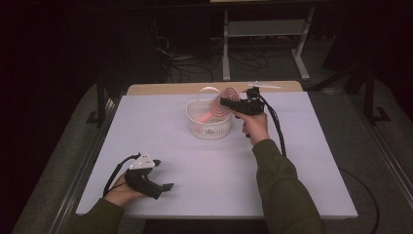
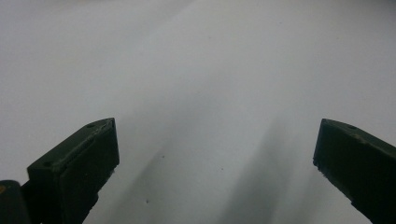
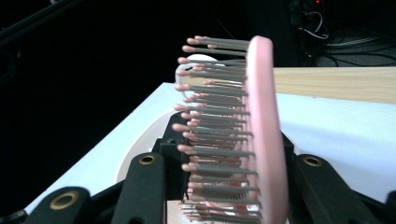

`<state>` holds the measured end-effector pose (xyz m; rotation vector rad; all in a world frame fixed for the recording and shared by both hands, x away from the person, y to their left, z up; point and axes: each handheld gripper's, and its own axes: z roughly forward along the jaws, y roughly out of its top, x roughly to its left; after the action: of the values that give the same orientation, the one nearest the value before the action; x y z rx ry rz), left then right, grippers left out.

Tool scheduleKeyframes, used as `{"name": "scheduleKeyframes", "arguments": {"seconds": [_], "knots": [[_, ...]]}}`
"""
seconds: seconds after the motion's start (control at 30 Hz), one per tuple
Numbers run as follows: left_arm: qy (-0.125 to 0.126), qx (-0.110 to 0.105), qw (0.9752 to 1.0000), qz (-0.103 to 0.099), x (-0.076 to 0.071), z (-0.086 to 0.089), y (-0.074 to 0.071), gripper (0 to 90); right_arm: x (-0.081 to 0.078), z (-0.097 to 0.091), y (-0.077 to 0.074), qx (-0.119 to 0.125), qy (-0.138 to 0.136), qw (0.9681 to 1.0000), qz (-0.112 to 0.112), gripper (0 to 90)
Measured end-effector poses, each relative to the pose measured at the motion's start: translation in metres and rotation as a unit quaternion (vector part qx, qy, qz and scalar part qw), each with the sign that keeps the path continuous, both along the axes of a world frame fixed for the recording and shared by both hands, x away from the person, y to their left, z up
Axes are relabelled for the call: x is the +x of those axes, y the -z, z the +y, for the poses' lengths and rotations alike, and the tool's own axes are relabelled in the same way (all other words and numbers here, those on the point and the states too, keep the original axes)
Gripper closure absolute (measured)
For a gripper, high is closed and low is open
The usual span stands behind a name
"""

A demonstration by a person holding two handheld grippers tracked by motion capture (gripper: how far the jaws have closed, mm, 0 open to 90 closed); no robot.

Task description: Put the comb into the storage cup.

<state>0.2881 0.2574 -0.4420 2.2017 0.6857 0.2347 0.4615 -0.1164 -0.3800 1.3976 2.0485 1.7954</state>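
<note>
A pink hairbrush [image 1: 229, 93] with grey, pink-tipped bristles is tilted over a white slatted basket [image 1: 195, 119] at the middle of the white table top [image 1: 214, 165]. Its handle end dips into the basket. My right gripper [image 1: 225, 102] is shut on the brush head. In the right gripper view the brush [image 3: 261, 121] stands on edge between the two black jaws of that gripper [image 3: 224, 186], above the basket rim [image 3: 133, 156]. My left gripper [image 1: 168, 186] rests at the front left, open. Its fingers [image 2: 79, 163] stand wide apart over bare table.
A wooden strip [image 1: 170, 88] shows behind the white sheet, with a thin pale stick [image 1: 263, 85] lying at the back right. Beyond the table are a metal rack [image 1: 226, 48] and floor cables in the dark. The right gripper's cable [image 1: 277, 126] trails along the forearm.
</note>
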Motion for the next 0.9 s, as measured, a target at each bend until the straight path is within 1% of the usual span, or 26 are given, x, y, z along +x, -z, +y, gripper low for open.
{"name": "scheduleKeyframes", "arguments": {"seconds": [0.1, 0.23, 0.5, 0.53, 0.63, 0.9], "knots": [[0.001, 0.001, 1.0, 0.0, 0.0, -0.0001, 0.0001, 0.1, 0.0006, -0.0022, 0.0012, -0.003, 0.004, 1.0, 0.003, 60.0], [0.0, 0.002, 1.0, 0.0, 0.0, -0.0002, 0.0002, 0.1, 0.0008, -0.0036, 0.0017, -0.004, 0.005, 1.0, 0.001, 59.1], [0.0, 0.002, 1.0, 0.001, -0.0001, -0.0002, 0.0002, 0.1, 0.0001, -0.0035, 0.0027, -0.016, 0.011, 0.9998, -0.005, 53.5], [0.0, 0.002, 1.0, 0.0, 0.0, -0.0002, 0.0002, 0.1, -0.0002, -0.0033, 0.0026, -0.019, 0.011, 0.9997, -0.007, 52.4], [0.0, 0.002, 1.0, 0.0, -0.0001, -0.0003, 0.0003, 0.2, -0.0016, -0.0022, 0.002, -0.038, 0.017, 0.999, -0.016, 49.2], [0.0, 0.002, 1.0, 0.001, 0.0001, -0.0004, 0.0004, 0.2, -0.0037, -0.0056, -0.0017, -0.058, 0.029, 0.9974, -0.03, 43.3]]}}
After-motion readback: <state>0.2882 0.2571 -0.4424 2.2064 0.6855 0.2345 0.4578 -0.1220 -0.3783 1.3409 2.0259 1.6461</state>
